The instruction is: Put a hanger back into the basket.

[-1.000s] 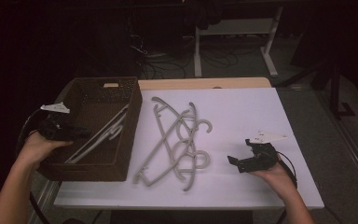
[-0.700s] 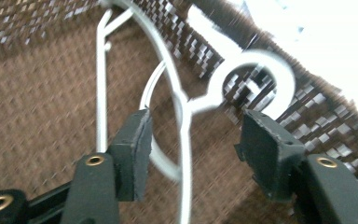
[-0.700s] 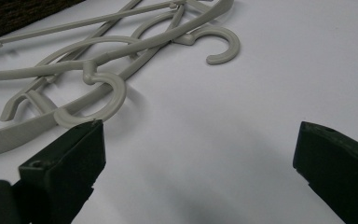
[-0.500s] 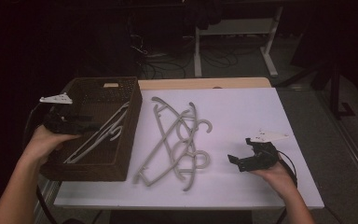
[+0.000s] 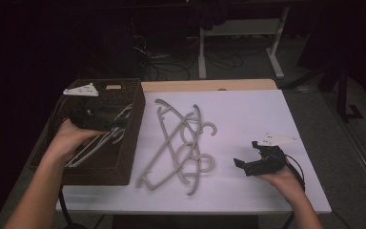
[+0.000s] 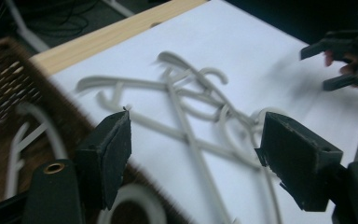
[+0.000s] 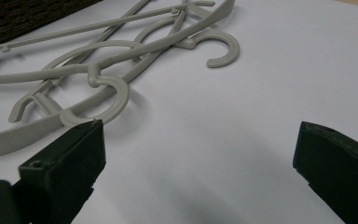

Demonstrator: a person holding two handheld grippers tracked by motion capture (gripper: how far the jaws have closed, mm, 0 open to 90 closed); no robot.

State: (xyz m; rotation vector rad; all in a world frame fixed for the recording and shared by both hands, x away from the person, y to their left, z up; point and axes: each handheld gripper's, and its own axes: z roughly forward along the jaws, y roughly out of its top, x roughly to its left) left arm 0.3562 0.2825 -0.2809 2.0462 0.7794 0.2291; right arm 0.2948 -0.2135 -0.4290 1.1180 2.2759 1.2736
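Observation:
Several grey plastic hangers (image 5: 181, 143) lie tangled in a pile on the white table top (image 5: 248, 114); the same pile of hangers (image 6: 200, 107) lies ahead in the left gripper view. A pale hanger (image 5: 93, 148) lies inside the dark wicker basket (image 5: 128, 119). Over that basket hovers my left gripper (image 5: 123, 123), pointing toward the pile. Its jaws have just been opening, and nothing is between them (image 6: 196, 135). My right gripper (image 5: 245, 153) rests low on the table right of the pile, open and empty (image 7: 198, 140), with the nearest hanger hook (image 7: 107, 98) just beyond its left jaw.
The basket stands at the table's left end. A wooden strip (image 5: 209, 85) runs along the table's far edge. Beyond it are a dark floor with cables and a white desk frame (image 5: 276, 52). The right gripper (image 6: 345, 60) appears far off in the left gripper view.
My left gripper has risen and moved from the basket's left rim to over its right side, its jaws opening. The hanger stays in the basket. The right hand has not moved.

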